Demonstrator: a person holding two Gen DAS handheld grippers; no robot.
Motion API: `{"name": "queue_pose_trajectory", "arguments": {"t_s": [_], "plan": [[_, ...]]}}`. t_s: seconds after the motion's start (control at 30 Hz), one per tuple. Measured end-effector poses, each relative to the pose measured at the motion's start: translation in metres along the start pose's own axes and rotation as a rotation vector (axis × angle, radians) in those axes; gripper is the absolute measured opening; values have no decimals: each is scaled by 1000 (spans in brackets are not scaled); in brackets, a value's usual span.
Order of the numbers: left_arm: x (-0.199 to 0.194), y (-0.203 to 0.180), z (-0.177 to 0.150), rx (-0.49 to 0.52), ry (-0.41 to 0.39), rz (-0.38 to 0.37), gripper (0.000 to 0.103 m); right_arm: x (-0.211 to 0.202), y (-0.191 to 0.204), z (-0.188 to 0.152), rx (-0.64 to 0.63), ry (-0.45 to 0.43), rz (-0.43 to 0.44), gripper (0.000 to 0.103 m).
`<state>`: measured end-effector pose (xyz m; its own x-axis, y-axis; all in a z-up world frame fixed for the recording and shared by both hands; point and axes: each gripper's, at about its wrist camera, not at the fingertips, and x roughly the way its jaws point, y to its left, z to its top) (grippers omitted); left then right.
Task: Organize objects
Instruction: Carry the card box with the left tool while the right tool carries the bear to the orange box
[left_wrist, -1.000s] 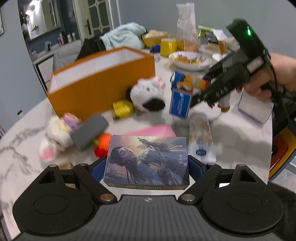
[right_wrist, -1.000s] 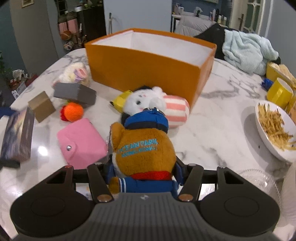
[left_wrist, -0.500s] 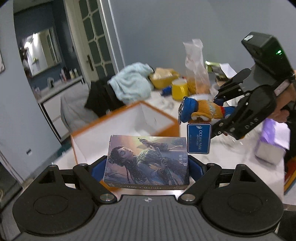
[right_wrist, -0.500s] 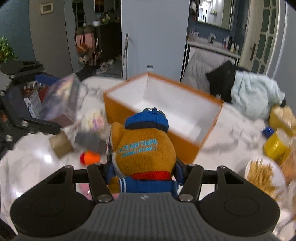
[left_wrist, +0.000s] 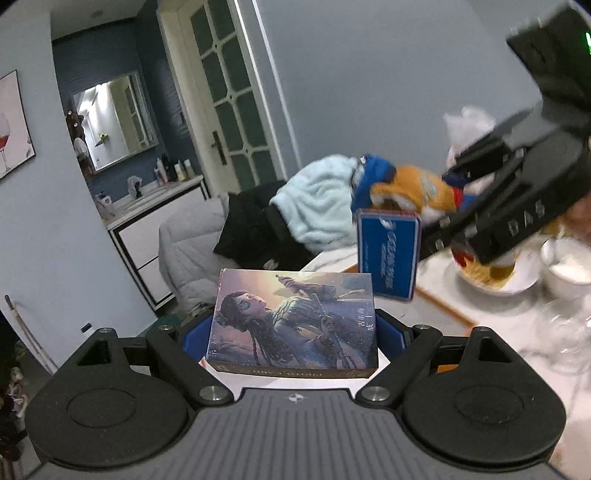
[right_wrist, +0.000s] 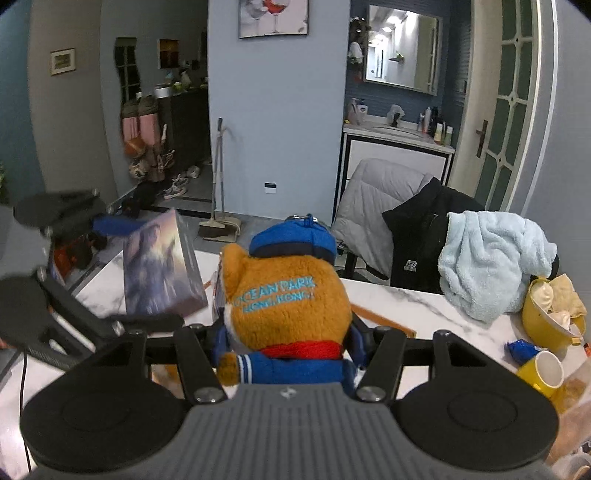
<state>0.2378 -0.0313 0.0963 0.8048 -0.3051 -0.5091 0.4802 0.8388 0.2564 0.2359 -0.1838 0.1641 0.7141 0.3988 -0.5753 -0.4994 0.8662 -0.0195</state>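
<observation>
Carry step: our left gripper (left_wrist: 294, 328) clamps the illustrated box (left_wrist: 293, 325), our right gripper (right_wrist: 286, 332) the plush bear (right_wrist: 286, 295); next we lower both into the orange box's edge (right_wrist: 384, 322) just beyond them

A white marble table (right_wrist: 402, 299) carries a yellow bowl (right_wrist: 543, 325), a yellow mug (right_wrist: 543, 373) and a small blue object (right_wrist: 519, 349) near its edge; a plate of food (left_wrist: 495, 280) sits nearby, beside an orange box rim (right_wrist: 384, 323).
</observation>
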Motion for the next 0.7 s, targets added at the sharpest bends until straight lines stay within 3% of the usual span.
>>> {"name": "queue_pose_trajectory", "arguments": {"t_s": [0.17,0.43,0.7], "plan": [[37,10,-16,-15,64,12,103,44,-9,3,55,41,-7,61],[75,8,-48,-12,178,2,103,128,-16,-25,128,194,-32,61],[103,-1,-60,40,315,3,103,176,-12,-43,146,285,-56,61]]}}
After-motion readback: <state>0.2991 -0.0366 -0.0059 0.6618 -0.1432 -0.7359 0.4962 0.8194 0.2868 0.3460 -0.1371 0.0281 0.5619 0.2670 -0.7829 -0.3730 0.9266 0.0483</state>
